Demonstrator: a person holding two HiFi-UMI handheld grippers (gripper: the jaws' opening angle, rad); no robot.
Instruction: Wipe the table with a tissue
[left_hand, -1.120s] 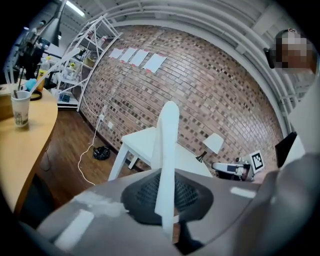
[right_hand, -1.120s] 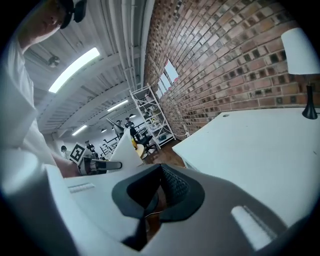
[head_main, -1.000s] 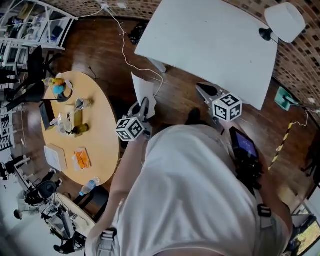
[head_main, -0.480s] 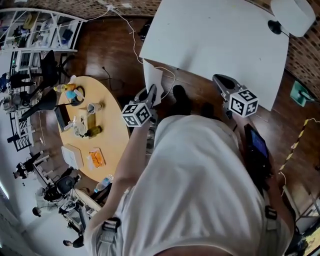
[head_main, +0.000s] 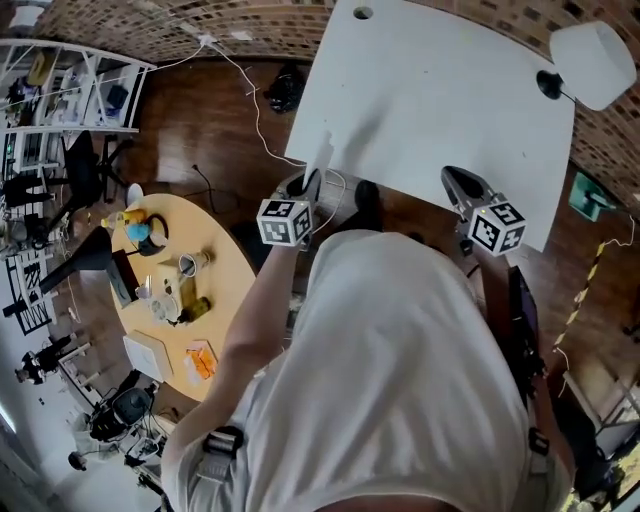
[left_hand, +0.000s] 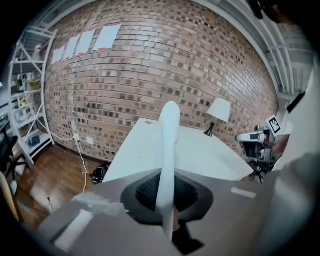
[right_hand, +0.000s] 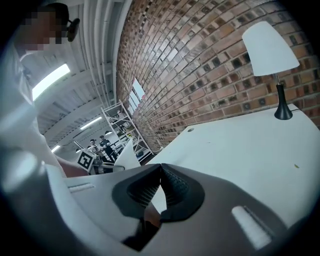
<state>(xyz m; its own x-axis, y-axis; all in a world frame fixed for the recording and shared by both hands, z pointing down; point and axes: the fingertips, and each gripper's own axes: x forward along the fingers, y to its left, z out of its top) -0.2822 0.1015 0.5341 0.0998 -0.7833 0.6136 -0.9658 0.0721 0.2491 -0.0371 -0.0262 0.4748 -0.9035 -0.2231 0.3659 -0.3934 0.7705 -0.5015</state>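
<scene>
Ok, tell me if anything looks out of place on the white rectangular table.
Nothing much. The white rectangular table shows no spill, and the white-shaded lamp stands upright at its corner. One tiny speck lies on the top near the lamp. The white tissue is clamped upright in the left gripper.
</scene>
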